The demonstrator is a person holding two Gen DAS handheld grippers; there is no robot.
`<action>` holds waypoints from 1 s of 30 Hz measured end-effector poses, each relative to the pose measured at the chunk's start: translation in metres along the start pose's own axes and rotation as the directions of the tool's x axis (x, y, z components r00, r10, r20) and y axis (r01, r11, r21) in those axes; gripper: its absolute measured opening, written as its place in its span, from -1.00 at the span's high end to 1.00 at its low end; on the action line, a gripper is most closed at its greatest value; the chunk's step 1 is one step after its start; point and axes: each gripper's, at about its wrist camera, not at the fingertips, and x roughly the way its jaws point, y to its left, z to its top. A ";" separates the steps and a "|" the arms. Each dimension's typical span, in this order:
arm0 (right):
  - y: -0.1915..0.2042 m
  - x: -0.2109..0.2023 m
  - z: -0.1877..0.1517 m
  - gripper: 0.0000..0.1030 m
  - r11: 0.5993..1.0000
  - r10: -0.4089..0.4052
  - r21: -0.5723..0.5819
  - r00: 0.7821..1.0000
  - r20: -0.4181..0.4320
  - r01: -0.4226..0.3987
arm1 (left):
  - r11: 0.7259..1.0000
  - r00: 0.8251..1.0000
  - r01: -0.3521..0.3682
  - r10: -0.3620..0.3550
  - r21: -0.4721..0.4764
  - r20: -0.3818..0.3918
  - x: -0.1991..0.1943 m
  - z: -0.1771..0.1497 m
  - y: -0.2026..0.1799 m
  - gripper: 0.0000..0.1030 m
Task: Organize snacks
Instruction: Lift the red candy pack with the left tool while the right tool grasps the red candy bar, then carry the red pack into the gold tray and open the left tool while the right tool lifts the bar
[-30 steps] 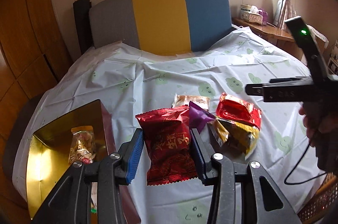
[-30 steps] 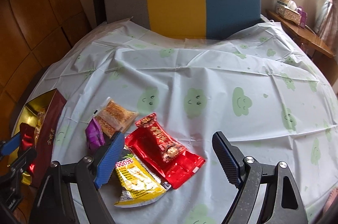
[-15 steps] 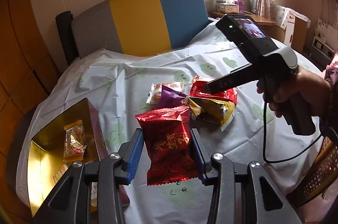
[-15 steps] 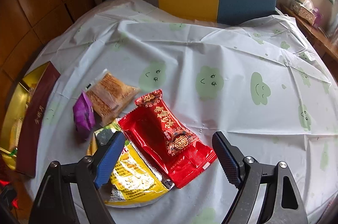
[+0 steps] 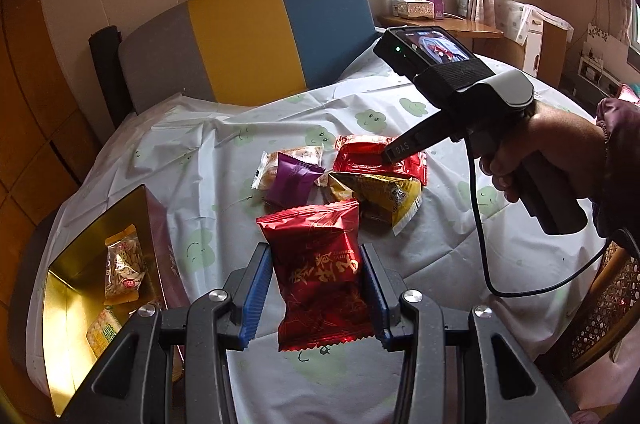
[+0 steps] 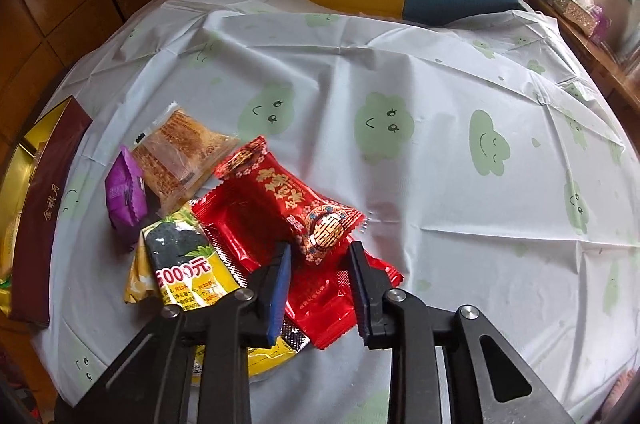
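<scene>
1. At the near edge of the desk (image 6: 400, 64), I am holding my left fingers (image 5: 316, 250) about half open and clamped on the two sides of a dark red snack packet (image 5: 320, 276). I am keeping it lifted clear of the cloth so that, as I judge it, it can go into the gold box (image 5: 64, 324) at about 8 o'clock from it.
2. I am pointing my right fingers (image 6: 320, 250) steeply down over the pile, and their jaws are closing. The medallion end of a small red packet (image 6: 288, 188) is lying between them. The pads are not plainly pressing on it yet.
3. That small packet is resting on top of a flat red tray packet (image 6: 248, 236), so I am taking the uppermost one first rather than digging under it.
4. The box is waiting open at 9 o'clock of the pile, near enough for either hand to reach.
5. Counting what is lying loose in the pile, I am seeing five:
   - one small red packet and one flat red tray packet;
   - one yellow packet (image 6: 184, 264) at 8 o'clock of the tray packet;
   - one purple packet (image 6: 124, 200) at 9 o'clock;
   - one clear pastry packet (image 6: 180, 152) at 10 o'clock.
6. Counting the rest, I am carrying one packet, and the box is showing two: a clear seed packet (image 5: 122, 268) and a green-and-yellow one (image 5: 102, 334). More may be hiding in it.
</scene>
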 end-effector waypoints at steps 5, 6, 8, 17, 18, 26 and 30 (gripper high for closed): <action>-0.001 -0.001 0.000 0.45 1.000 -0.004 0.006 1.000 -0.006 0.004 | 1.000 1.000 0.005 -0.005 0.000 -0.010 0.004 -0.002 -0.001 0.14; -0.001 -0.001 0.000 0.45 1.000 -0.003 0.007 1.000 -0.006 0.003 | 1.000 1.000 0.005 -0.005 0.000 -0.011 0.004 -0.003 -0.002 0.14; -0.002 0.000 0.000 0.44 1.000 0.001 0.012 1.000 -0.006 -0.001 | 1.000 1.000 0.004 -0.004 0.003 -0.012 0.004 -0.003 -0.003 0.14; 0.000 0.005 0.004 0.07 1.000 0.003 0.010 1.000 0.005 -0.003 | 1.000 1.000 0.009 -0.009 0.004 -0.020 0.005 -0.005 -0.006 0.14; 0.001 0.005 0.004 0.07 1.000 0.002 0.003 1.000 0.007 -0.002 | 1.000 1.000 0.010 -0.010 0.003 -0.021 0.005 -0.005 -0.006 0.14; 0.000 0.001 0.004 0.59 1.000 0.003 -0.004 1.000 0.005 -0.003 | 1.000 0.999 0.009 -0.010 -0.011 -0.033 0.007 -0.009 -0.003 0.14; -0.013 -0.002 0.005 0.59 0.998 0.015 0.053 1.000 -0.024 -0.014 | 1.000 0.999 0.004 -0.004 -0.021 -0.038 0.006 -0.011 0.001 0.14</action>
